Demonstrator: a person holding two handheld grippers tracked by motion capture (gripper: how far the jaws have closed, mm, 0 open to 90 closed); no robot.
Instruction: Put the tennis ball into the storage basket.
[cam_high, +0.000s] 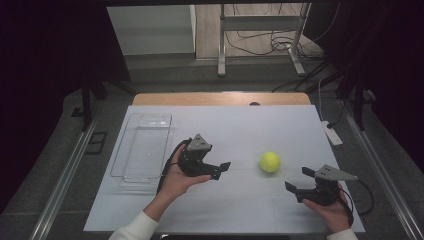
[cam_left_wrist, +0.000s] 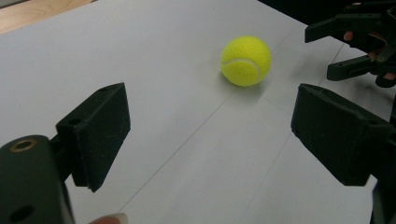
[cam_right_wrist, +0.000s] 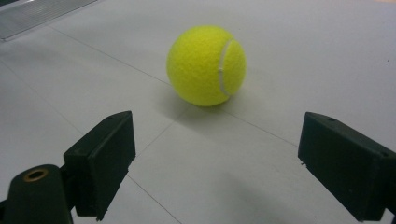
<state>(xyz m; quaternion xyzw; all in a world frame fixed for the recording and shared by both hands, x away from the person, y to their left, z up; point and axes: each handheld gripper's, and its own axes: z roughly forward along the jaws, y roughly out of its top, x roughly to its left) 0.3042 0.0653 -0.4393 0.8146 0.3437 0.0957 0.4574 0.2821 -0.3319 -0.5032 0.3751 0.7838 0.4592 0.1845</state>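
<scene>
Tennis ball (cam_high: 270, 161) on table (cam_high: 240, 125); left tool (cam_high: 223, 170) and right tool (cam_high: 299, 180) flank ball, both wide, empty.

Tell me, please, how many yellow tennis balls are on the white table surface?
1. The yellow felt tennis ball lies on the white table surface, between the open left gripper and the open right gripper; neither touches it.

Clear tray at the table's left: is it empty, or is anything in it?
Empty. In the high view the clear tray shows only the white table surface through its floor; the tennis ball lies outside it, farther right.
</scene>
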